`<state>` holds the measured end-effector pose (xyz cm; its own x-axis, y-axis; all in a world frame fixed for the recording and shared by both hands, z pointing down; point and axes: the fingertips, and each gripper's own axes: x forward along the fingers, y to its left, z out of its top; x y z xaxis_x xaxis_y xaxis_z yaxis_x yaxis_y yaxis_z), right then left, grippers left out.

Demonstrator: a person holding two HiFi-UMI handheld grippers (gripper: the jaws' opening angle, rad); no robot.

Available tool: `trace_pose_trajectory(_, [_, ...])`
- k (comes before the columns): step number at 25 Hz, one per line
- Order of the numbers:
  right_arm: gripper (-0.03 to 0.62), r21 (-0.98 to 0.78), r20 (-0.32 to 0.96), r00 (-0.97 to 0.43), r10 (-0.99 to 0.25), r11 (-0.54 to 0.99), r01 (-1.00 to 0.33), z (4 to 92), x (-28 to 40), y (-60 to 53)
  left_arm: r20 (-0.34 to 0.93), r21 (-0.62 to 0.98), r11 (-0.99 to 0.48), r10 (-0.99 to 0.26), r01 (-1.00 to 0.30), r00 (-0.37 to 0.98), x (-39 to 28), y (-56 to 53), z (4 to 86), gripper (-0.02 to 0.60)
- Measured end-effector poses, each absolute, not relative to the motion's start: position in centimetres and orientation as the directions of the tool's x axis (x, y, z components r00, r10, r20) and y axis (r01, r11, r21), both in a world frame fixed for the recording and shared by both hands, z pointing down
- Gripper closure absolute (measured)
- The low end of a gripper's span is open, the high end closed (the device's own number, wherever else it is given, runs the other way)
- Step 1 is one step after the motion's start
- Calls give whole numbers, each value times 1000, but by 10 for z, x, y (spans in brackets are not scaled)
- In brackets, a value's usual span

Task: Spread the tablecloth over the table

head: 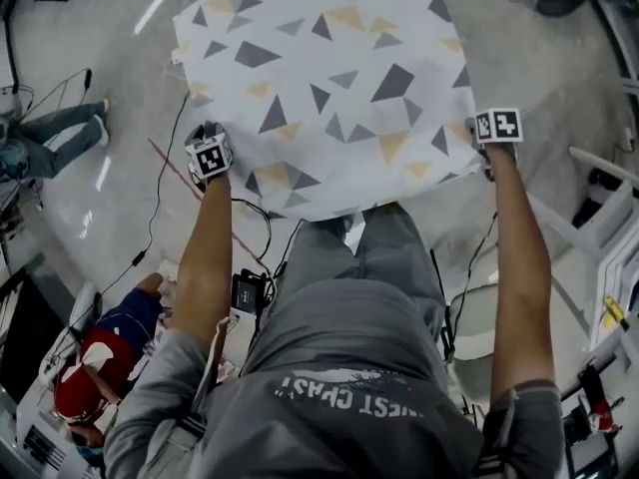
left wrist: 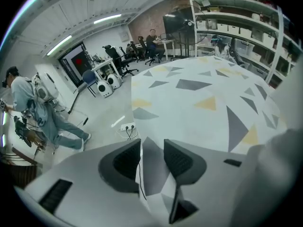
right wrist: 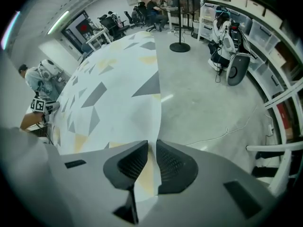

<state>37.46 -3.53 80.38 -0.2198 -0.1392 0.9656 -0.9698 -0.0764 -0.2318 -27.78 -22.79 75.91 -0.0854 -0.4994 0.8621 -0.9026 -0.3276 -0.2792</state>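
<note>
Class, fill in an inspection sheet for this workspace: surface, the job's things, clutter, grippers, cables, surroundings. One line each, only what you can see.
Surface: table fully covered; none of its top shows.
Job's things: tablecloth, white with grey and yellow triangles, lies spread and smooth.
Clutter: nothing seen on the cloth.
Grippers: left gripper has its fingers apart, cloth edge between them, not pinched; right gripper has its fingers shut on the cloth edge.
Cables: black cable across the floor; power strip beside the table.
Surroundings: shelves, office chairs, a standing person.
</note>
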Motion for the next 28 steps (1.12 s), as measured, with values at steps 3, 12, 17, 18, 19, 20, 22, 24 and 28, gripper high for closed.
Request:
trace_pose_trajectory(3, [482,-194,974,-182,-132,-84,-977,802,379,-35,839,-294,-311,-538,-904,-88,-282,-230,740,443])
trace_pose_trajectory(12, [411,-94,951,-82,-299,-24,-995,729,365,-64,710,-258,-313,-703,-914,40,-254,-243,662,443])
trace_pose_trajectory(17, [420,-107,899,-120,-421,56,-993,675,333,-97,615,-235,-339,-777,-911,131,-221,-251,600,445])
trace_pose_trajectory(18, [425,-109,884,-129,-450,71,-992,662,324,-98,598,-221,-347,-787,-911,154,-215,-246,587,445])
trace_pose_trajectory(19, [434,-111,866,-140,-481,89,-990,647,313,-98,580,-205,-356,-795,-912,180,-209,-241,574,445])
trace_pose_trajectory(20, [449,-115,844,-157,-513,113,-987,631,300,-99,558,-189,-365,-804,-912,207,-203,-235,558,445])
trace_pose_trajectory(22, [477,-114,784,-198,-589,176,-978,591,269,-101,501,-154,-389,-823,-908,267,-189,-222,524,445])
trace_pose_trajectory(24, [525,-91,693,-230,-684,234,-968,539,235,-109,425,-124,-428,-838,-895,342,-172,-212,486,447])
trace_pose_trajectory(28, [585,-35,467,-293,-834,314,-949,426,170,-127,250,-91,-528,-833,-844,494,-131,-196,407,477])
